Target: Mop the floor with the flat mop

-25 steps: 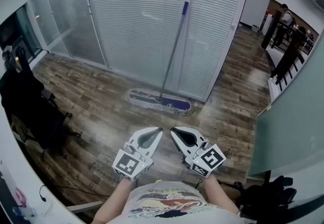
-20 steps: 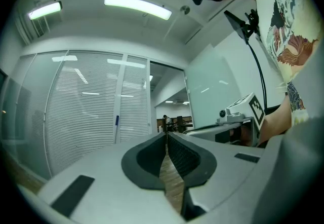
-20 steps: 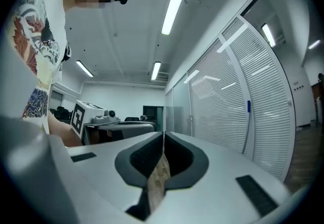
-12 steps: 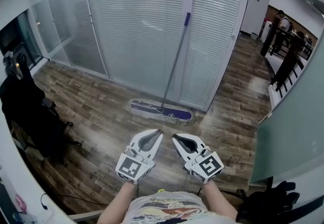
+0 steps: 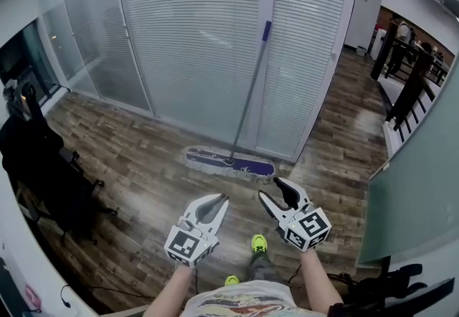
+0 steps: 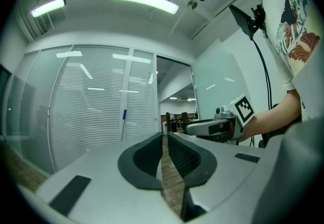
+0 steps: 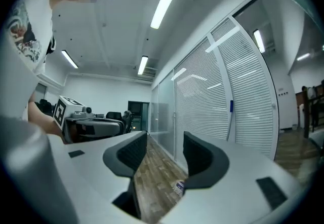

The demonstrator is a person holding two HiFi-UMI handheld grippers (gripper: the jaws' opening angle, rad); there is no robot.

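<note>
Head view, nearest first: my forearms reach out from the bottom edge, and one neon-green shoe (image 5: pixel 258 242) shows on the wood floor (image 5: pixel 129 158) between them. My left gripper (image 5: pixel 221 201) points level with its jaws pressed together and nothing between them; the left gripper view confirms it, only a thin slit of floor showing. My right gripper (image 5: pixel 271 189) sits just beside it to the right and a bit further forward. Its jaws have just been opening and now stand wide apart, empty, with bare floor seen through the gap in the right gripper view. Neither tool touches anything. Ahead of both tips lies the flat mop (image 5: pixel 229 163). Its head rests flat on the floor close to the wall, apart from the grippers. Its handle (image 5: pixel 247 93) leans up against the glass partition (image 5: pixel 193 36) with closed white blinds, purple grip (image 5: pixel 266 30) at the top. Off to the left stands a dark chair (image 5: pixel 43 158). Far right, past the partition, people (image 5: pixel 409 75) stand in a hallway.
</note>
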